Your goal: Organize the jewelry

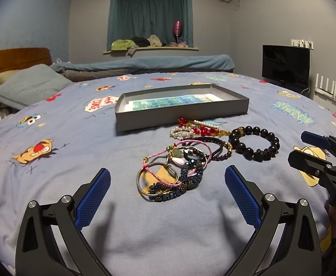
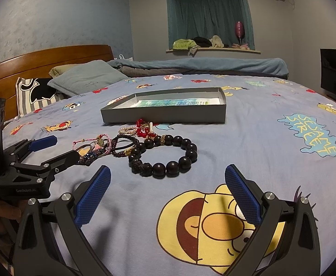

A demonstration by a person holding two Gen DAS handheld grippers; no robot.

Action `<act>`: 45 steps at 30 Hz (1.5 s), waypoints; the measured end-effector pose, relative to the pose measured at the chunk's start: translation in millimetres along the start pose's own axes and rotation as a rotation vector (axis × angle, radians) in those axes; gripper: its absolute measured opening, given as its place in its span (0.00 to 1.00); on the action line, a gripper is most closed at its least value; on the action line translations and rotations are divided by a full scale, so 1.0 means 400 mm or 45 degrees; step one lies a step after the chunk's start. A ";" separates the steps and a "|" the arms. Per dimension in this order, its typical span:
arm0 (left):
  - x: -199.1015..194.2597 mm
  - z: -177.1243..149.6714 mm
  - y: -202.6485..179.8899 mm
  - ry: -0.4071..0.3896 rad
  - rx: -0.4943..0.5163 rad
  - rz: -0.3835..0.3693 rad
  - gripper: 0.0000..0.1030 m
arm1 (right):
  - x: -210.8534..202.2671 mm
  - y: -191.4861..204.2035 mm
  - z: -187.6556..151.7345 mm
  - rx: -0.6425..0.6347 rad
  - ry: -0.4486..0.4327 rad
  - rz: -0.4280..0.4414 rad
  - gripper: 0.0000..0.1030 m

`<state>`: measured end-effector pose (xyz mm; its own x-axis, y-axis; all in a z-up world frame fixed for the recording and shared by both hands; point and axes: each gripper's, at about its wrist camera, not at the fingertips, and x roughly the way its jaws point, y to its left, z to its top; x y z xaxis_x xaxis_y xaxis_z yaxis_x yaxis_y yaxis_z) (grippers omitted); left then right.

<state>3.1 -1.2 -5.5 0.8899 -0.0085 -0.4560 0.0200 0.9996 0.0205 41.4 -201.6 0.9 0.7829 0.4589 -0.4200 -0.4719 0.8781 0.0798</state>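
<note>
A pile of jewelry lies on the blue cartoon bedsheet: a big dark bead bracelet (image 1: 254, 143) (image 2: 164, 156), a red bead piece (image 1: 200, 128) (image 2: 142, 127), a pearl ring (image 1: 182, 133), pink cord bracelets (image 1: 168, 158), a silver bangle (image 1: 155, 180) and blue bead strands (image 1: 186, 181). An open grey box (image 1: 181, 112) (image 2: 165, 115) with a printed card inside sits just behind the pile. My left gripper (image 1: 168, 195) is open and empty, just short of the bangle. My right gripper (image 2: 168, 195) is open and empty, just short of the dark bracelet.
Pillows (image 2: 87, 76) and a wooden headboard (image 2: 48, 57) are at the left. A folded blue blanket (image 1: 144, 63) lies along the far side of the bed. A TV (image 1: 285, 65) stands at the right. The window sill (image 1: 150, 48) holds clothes.
</note>
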 end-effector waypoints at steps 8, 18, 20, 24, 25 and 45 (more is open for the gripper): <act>-0.003 0.002 0.003 -0.002 -0.003 -0.002 0.96 | 0.000 0.000 -0.001 0.002 0.000 0.000 0.96; -0.011 0.016 0.019 0.006 -0.051 -0.042 0.91 | 0.002 -0.002 0.001 0.005 0.002 0.000 0.96; -0.008 0.015 0.022 0.015 -0.052 -0.050 0.85 | 0.002 -0.002 0.000 0.004 0.003 0.002 0.96; -0.002 0.014 0.025 0.036 -0.052 -0.072 0.78 | 0.004 -0.001 0.001 0.001 0.006 0.001 0.96; -0.001 0.014 0.026 0.039 -0.056 -0.079 0.75 | 0.004 -0.001 0.000 0.000 0.008 0.002 0.96; 0.053 0.021 0.060 0.182 -0.092 -0.155 0.32 | 0.026 -0.001 0.025 -0.005 0.069 0.005 0.95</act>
<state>26.3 22.3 -7.1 0.8091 -0.1306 -0.5729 0.0864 0.9908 -0.1038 53.7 -195.7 5.7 0.7583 0.4539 -0.4679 -0.4764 0.8758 0.0776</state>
